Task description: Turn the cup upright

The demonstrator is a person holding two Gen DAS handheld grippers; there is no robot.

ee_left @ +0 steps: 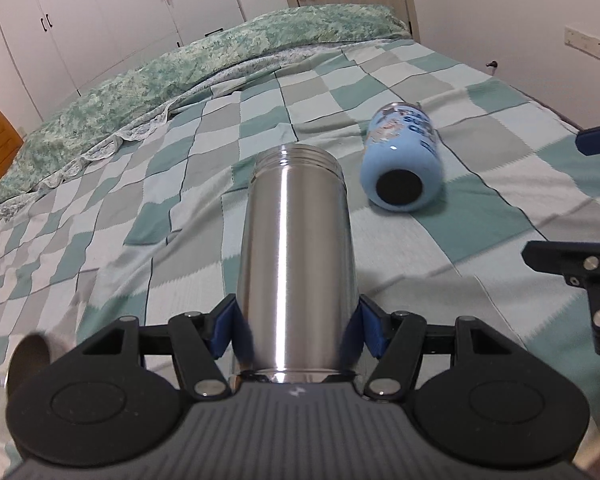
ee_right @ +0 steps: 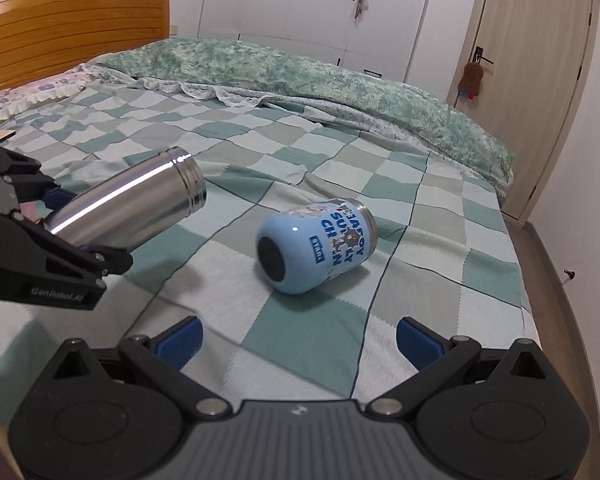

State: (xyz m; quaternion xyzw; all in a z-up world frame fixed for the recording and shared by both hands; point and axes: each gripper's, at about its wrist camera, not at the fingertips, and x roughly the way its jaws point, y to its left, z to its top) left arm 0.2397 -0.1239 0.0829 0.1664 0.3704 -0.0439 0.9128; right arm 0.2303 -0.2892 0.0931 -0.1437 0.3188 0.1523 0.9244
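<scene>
Steel cup [ee_left: 296, 256] in left jaws (tilted)

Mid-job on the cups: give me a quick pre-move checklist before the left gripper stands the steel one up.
1. Left gripper closed on the steel cup near its base: ok.
2. Steel cup lifted off the checkered bedspread, tilted with its threaded mouth away from the gripper: ok.
3. Blue cup apart from the steel cup, on its side: ok.
4. Right gripper open, empty, aimed at the blue cup: ok.
5. Bedspread firm enough for a cup to stand: cannot tell.
</scene>
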